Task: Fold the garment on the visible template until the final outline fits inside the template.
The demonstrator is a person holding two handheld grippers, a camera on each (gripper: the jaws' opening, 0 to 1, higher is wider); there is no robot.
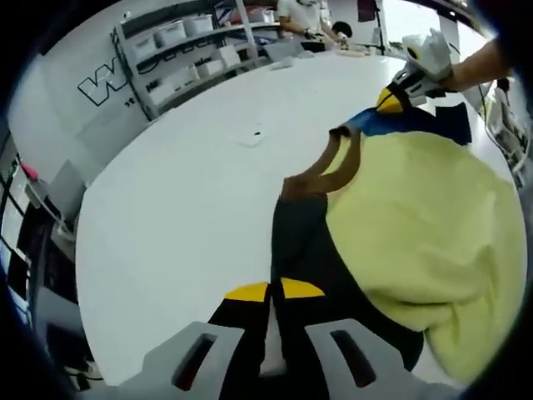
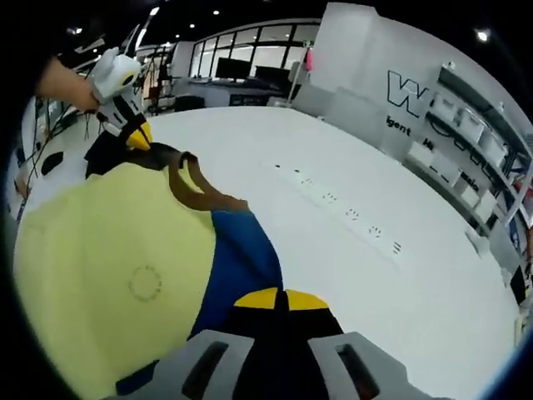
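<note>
Yellow tips on the left gripper (image 1: pixel 275 292) meet with no gap, and the dark edge of the garment (image 1: pixel 416 233) runs in between those fingers (image 1: pixel 250 292), so they are pinched on the cloth. Just beyond them the dark fabric runs away, with a broad pale-yellow panel spreading to one side and a brown strap loop (image 1: pixel 329 171) standing up farther out, next to a blue patch. At the far end of the cloth the right gripper shows, white and held by a person's hand (image 1: pixel 433 57), its yellow tip down on the fabric. In the right gripper view the right gripper (image 2: pixel 279 300) likewise has its yellow-tipped fingers (image 2: pixel 306 299) closed together on dark cloth; a blue band lies just past them, the pale-yellow panel beside it and the brown strap beyond. At the cloth's far end there, the left gripper's yellow tip is on the fabric. The garment lies spread on a white worktop (image 1: pixel 183 208) between the two grippers. Well beyond the worktop stand shelves with boxes (image 1: pixel 191 50), and a person (image 1: pixel 304 15) is at the far edge.
</note>
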